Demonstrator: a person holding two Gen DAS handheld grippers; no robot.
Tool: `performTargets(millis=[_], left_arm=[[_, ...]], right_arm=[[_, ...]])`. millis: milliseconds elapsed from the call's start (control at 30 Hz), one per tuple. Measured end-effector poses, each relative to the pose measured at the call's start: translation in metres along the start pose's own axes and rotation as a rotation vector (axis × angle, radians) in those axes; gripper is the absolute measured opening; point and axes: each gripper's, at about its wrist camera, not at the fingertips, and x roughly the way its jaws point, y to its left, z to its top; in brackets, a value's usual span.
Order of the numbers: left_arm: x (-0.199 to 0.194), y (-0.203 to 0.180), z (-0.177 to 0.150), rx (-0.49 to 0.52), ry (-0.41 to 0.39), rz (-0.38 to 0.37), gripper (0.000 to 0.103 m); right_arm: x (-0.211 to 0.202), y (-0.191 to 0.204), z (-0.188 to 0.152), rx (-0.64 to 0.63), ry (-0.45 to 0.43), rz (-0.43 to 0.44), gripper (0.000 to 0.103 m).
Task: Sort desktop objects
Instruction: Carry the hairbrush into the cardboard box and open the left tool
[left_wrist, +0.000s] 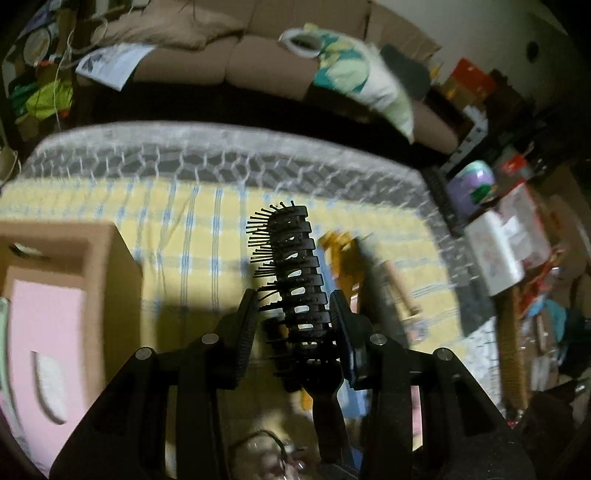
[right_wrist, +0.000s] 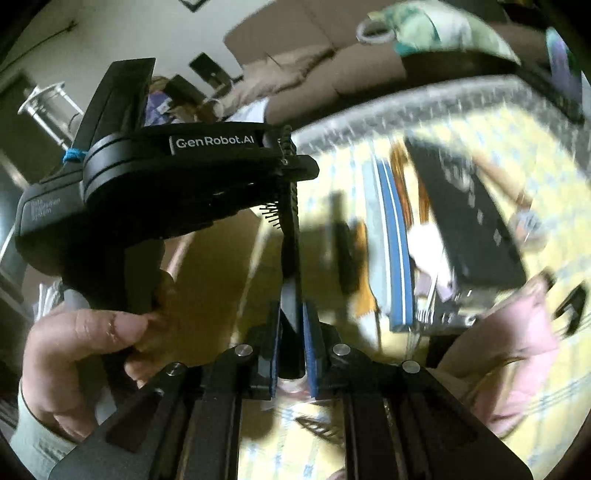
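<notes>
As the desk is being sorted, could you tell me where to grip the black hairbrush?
On the black hairbrush, take the slim, smooth handle, coming from its end along its length; the head is bristled one side, slotted the other. The right gripper clamps it there.

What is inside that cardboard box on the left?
The box holds a pink insert with a white piece set in a slot. Anything underneath is hidden.

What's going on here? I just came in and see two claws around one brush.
A person is sorting things on a table with a yellow checked cloth. Both claws hold the same black hairbrush: the left claw grips its bristled head, and the right claw is shut on its handle. A cardboard box waits on the left.
</notes>
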Motion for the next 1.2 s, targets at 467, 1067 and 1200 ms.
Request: performTargets(millis=[467, 1067, 1200], left_arm=[[-0.135, 0.112, 0.016, -0.001, -0.085, 0.135, 0.037], [-0.071, 0.237, -0.013, -0.047, 0.043, 0.245, 0.037], [-0.092, 0.234, -0.011, -0.039, 0.004, 0.227, 0.055]], right_arm=[[0.013, 0.155, 0.004, -0.006, -0.004, 0.222, 0.012], [0.166, 0.2, -0.021, 0.09, 0.228, 0.11, 0.01], [0.155, 0.198, -0.021, 0.074, 0.206, 0.1, 0.012]])
